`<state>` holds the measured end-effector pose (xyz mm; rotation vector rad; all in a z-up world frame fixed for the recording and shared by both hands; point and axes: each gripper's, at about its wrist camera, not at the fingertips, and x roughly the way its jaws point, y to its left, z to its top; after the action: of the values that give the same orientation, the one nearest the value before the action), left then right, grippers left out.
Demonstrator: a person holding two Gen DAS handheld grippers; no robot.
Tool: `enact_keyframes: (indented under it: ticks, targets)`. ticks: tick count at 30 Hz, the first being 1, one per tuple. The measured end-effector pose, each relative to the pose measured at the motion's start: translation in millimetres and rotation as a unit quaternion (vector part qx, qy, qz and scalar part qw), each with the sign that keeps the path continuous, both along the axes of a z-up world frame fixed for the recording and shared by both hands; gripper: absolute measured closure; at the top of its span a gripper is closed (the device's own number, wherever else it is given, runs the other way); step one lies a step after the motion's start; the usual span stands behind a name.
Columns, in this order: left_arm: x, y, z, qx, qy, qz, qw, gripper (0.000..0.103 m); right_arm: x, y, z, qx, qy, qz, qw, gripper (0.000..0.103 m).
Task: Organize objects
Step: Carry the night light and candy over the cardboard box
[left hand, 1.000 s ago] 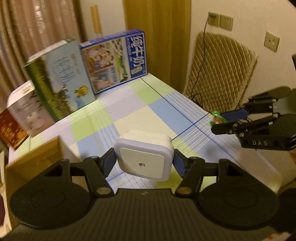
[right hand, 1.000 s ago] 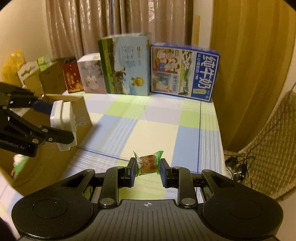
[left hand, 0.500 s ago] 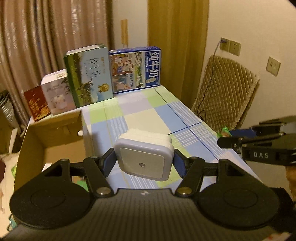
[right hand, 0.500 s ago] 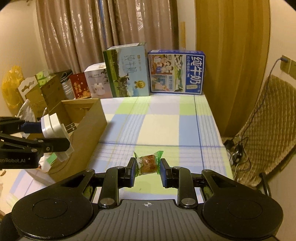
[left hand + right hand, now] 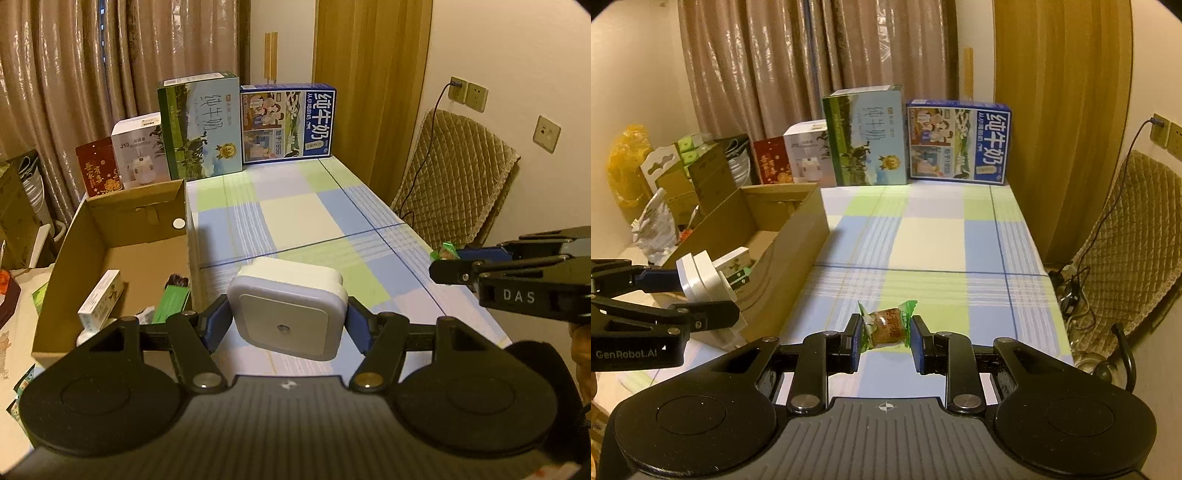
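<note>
Left gripper (image 5: 288, 325), jaws clamped on a night light (image 5: 288, 306), and right gripper (image 5: 884, 341), pinching a snack (image 5: 886, 325), hover above the table (image 5: 934, 240); both loads should clear the wall of the box (image 5: 122, 258) at 10 o'clock before release.

Room: brown pleated curtains (image 5: 812, 74) along far wall, ochre drape (image 5: 1060, 110) at right, cream wall with sockets (image 5: 467, 94), quilted tan chair (image 5: 454, 177) right of table in checked cloth (image 5: 934, 236), dim warm light.
</note>
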<state>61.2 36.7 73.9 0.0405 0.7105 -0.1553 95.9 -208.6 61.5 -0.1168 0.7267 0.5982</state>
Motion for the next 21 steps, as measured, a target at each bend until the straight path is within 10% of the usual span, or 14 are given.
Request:
enact_keyframes:
  ticks: [21]
  targets:
    - [-52.4, 51.4, -0.1, 0.027, 0.01, 0.056, 0.998, 0.042, -40.3, 50.1, -8.7, 0.013, 0.006, 0.075, 0.997, 0.079]
